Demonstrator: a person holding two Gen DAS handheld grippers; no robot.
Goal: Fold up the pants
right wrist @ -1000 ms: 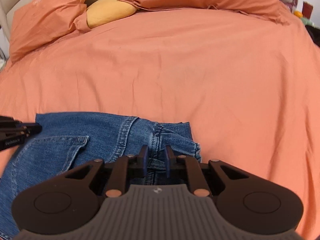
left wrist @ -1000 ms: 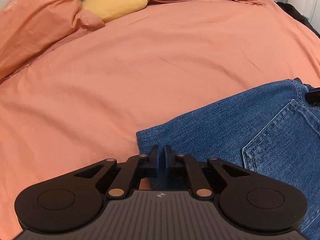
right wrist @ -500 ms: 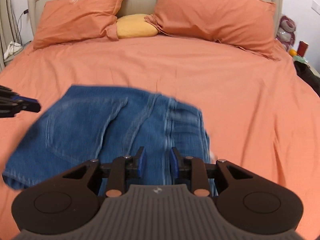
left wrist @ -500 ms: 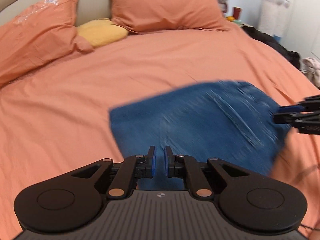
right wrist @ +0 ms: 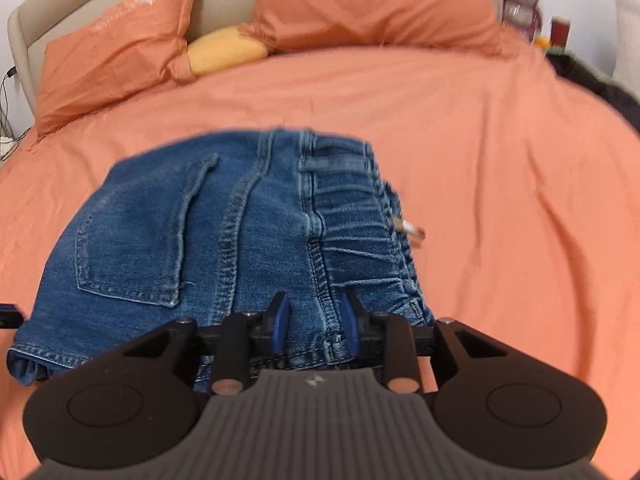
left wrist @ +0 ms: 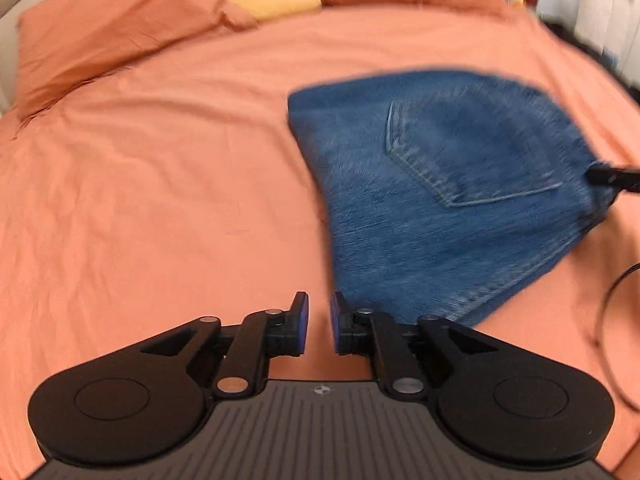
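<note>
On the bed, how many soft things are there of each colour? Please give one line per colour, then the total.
Orange pillows: 2
Yellow cushion: 1
Blue jeans: 1
Total: 4

Both the left gripper (left wrist: 318, 322) and the right gripper (right wrist: 314, 322) angle downward, jaws just opening, pads gripping nothing.

faded blue denim pants (right wrist: 224, 240) with lighter blue stitching, lying on a plain salmon-orange bed sheet (right wrist: 500, 160), matching orange pillows (right wrist: 372, 4) plus one yellow cushion (right wrist: 224, 50), black grippers with blue pads on the fingers (right wrist: 280, 320)
</note>
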